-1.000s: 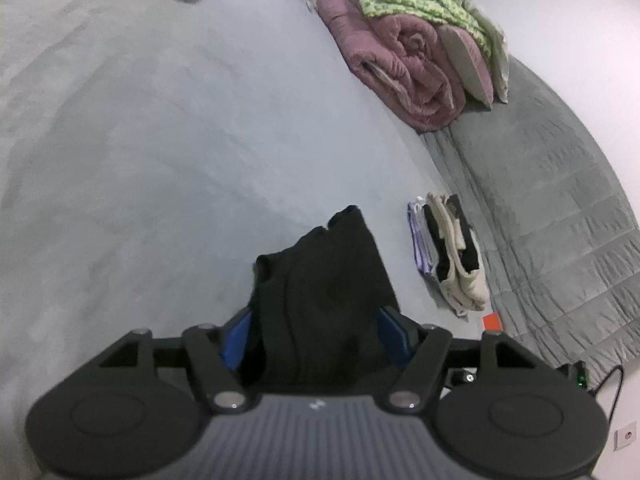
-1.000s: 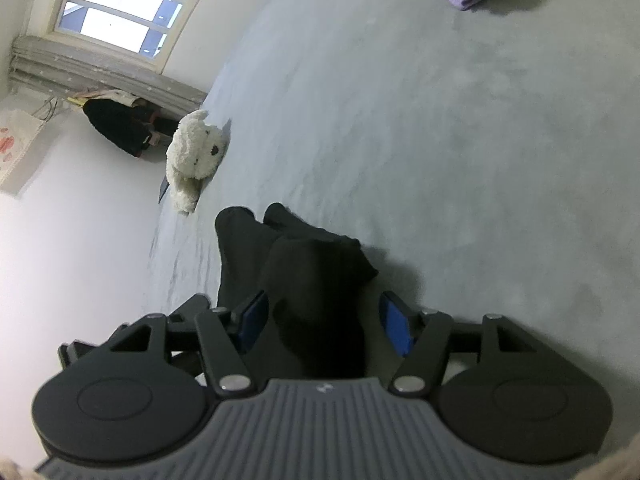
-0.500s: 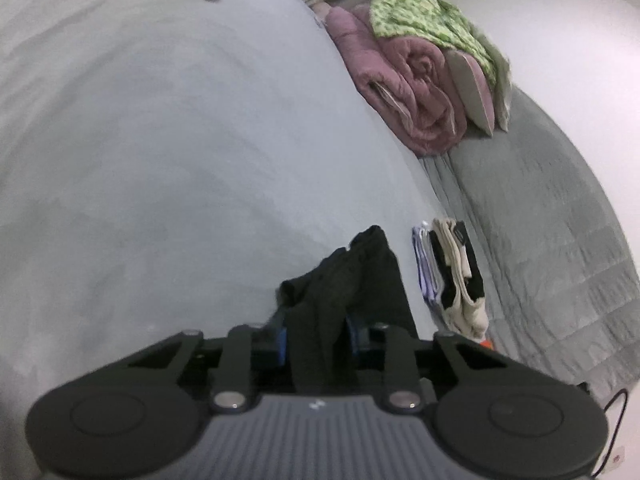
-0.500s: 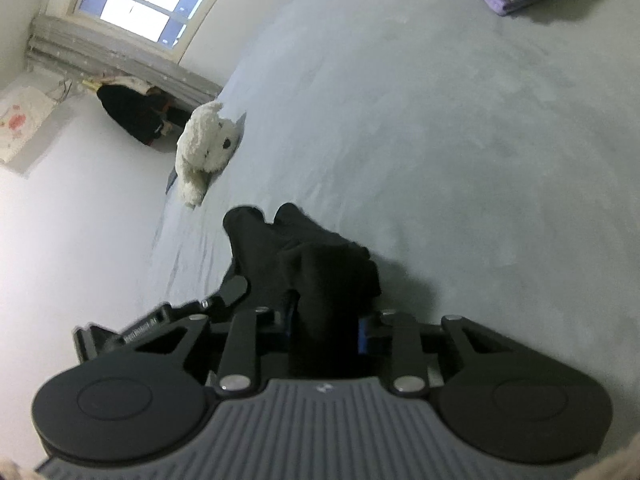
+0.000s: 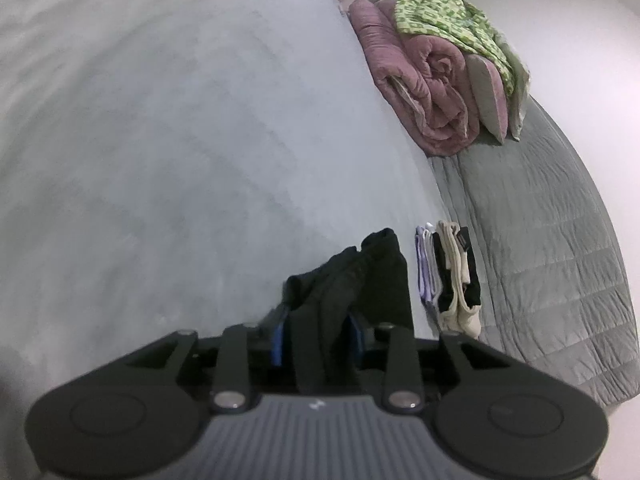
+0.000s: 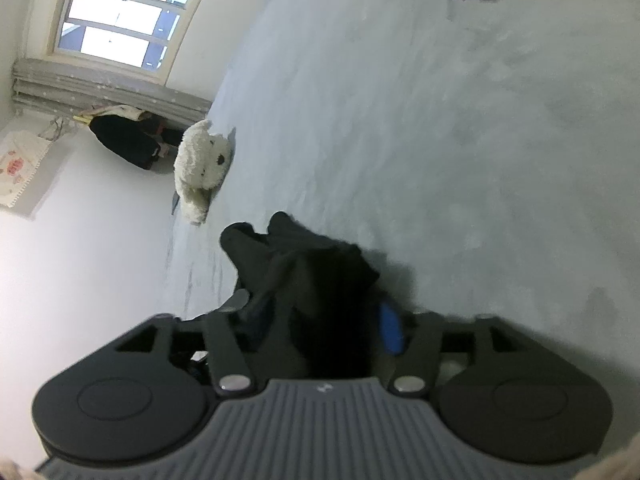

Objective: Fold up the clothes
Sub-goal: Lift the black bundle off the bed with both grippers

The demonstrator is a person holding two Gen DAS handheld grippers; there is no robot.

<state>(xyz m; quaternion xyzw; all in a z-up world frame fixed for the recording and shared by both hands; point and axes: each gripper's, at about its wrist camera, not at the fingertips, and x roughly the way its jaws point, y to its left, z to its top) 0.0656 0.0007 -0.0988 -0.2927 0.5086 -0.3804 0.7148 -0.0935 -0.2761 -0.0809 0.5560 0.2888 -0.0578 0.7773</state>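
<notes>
Nearest in the left wrist view, the left gripper (image 5: pixel 316 336) has its jaws drawn close on a bunched fold of the black garment (image 5: pixel 360 276), the dark cloth pinched between the blue pads (image 5: pixel 279 336). In the right wrist view the right gripper (image 6: pixel 320 332) also has its jaws narrowed around the black garment (image 6: pixel 304 276); one blue pad (image 6: pixel 390 330) shows beside the cloth, the other is hidden by it, but the fabric fills the gap. The garment hangs or trails forward from both grippers over the grey bed sheet (image 5: pixel 180 140), crumpled rather than flat; whether its far end rests on the sheet I cannot tell.

Just beyond the garment, toward the sheet's right edge, a small stack of folded clothes (image 5: pixel 448 276) lies in lilac, black and cream layers. Further along that edge sit a rolled pink quilt (image 5: pixel 424 84) and a green patterned cloth (image 5: pixel 452 28) on top of it, with a grey quilted cover (image 5: pixel 560 240) beside them. In the right wrist view a white plush bear (image 6: pixel 202 170) lies at the bed's far edge below a window (image 6: pixel 120 8).

Judging the risks: each grip holds a thick wad rather than a clean edge, so layers may slip out unevenly and the fold come out skewed. The dark cloth hides its own seams, making corners hard to match. Swinging it toward the stack could topple that pile.

No legible brand or writing shows; a small pale mark on each gripper body is too small to read.
</notes>
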